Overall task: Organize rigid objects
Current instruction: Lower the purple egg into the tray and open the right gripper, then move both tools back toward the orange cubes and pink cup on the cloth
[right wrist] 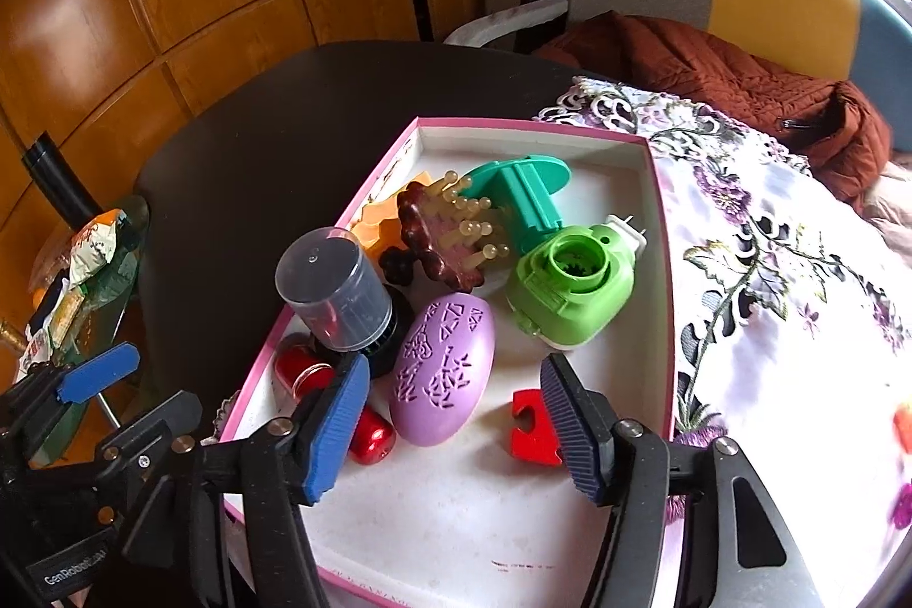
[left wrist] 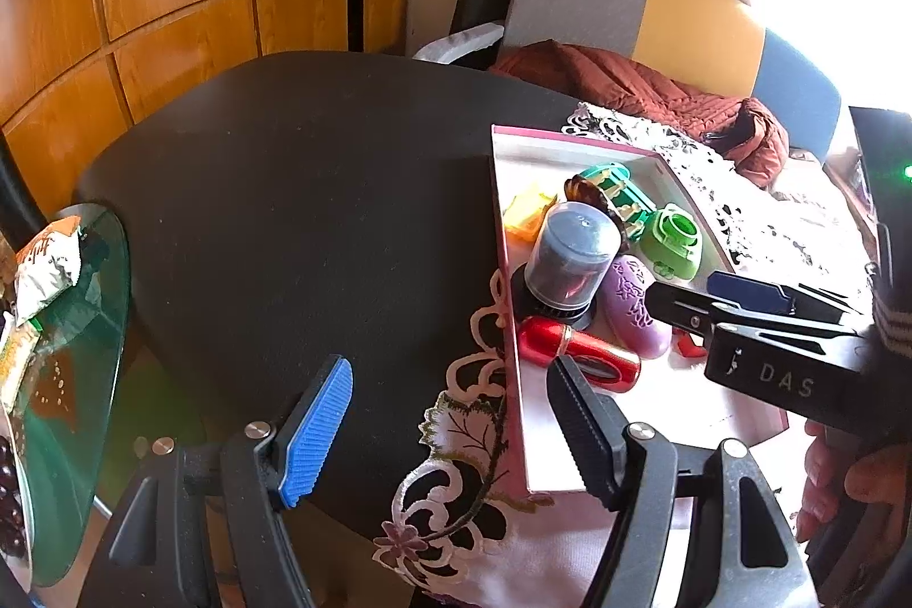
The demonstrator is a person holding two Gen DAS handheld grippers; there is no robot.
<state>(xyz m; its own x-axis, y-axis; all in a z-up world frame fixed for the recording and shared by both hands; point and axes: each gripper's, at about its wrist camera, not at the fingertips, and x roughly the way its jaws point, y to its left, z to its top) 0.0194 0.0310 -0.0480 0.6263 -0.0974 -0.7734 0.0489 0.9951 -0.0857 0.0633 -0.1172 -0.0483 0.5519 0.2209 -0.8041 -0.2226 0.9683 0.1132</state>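
A pink-rimmed white box [right wrist: 661,186] [left wrist: 501,232] holds a purple oval case [right wrist: 444,368] [left wrist: 635,314], a green round device [right wrist: 570,289] [left wrist: 672,240], a teal piece [right wrist: 524,192], a brown brush [right wrist: 439,237], a clear-capped black jar [right wrist: 336,289] [left wrist: 570,254], a red cylinder [right wrist: 370,431] [left wrist: 581,357], an orange piece [right wrist: 376,226] and a small red block [right wrist: 530,428]. My right gripper [right wrist: 456,428] is open and empty above the box's near part; it also shows in the left wrist view [left wrist: 684,297]. My left gripper [left wrist: 450,428] is open and empty beside the box's left wall.
The box sits on a floral cloth [right wrist: 769,266] over a black table [left wrist: 313,186]. A rust jacket [right wrist: 741,72] lies on a chair behind. A glass side table [left wrist: 74,340] with snack packets stands at the left. Wooden panels line the wall.
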